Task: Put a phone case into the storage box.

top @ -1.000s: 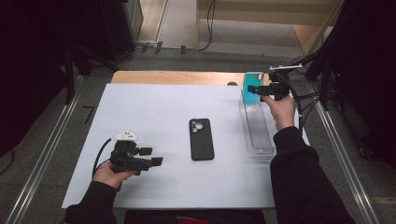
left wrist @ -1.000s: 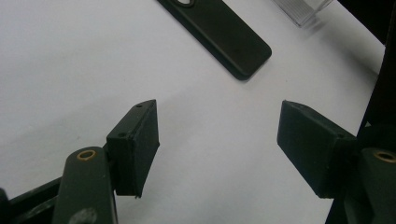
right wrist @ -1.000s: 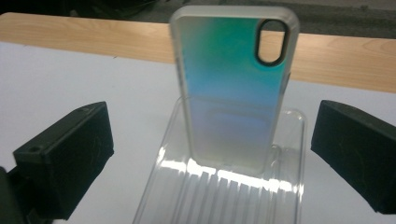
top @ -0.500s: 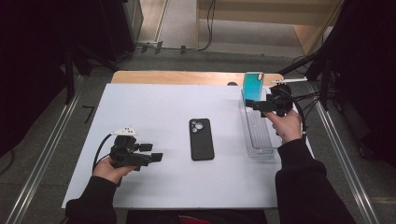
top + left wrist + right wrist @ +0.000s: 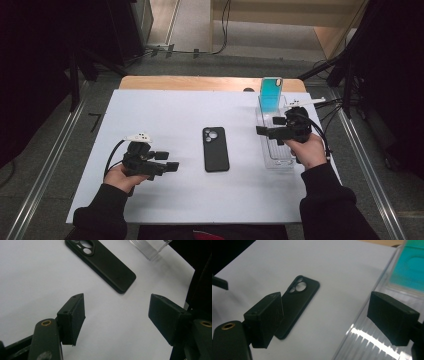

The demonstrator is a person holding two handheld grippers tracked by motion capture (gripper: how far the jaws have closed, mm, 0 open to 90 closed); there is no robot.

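High view shows the left tool (image 5: 172, 161) spread and empty at seven o'clock on the desk (image 5: 165, 110), the black phone case (image 5: 215, 149) flat at centre. At three o'clock the right tool (image 5: 261, 130), spread with nothing between its jaws, has just been closing beside the clear rack (image 5: 274, 159). Light, thin, slick and a little flexible by my judgement, the case is best pinched across its long edges.

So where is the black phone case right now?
In the high view the black case lies flat in the middle of the white table, between the left gripper and the clear rack on the right.
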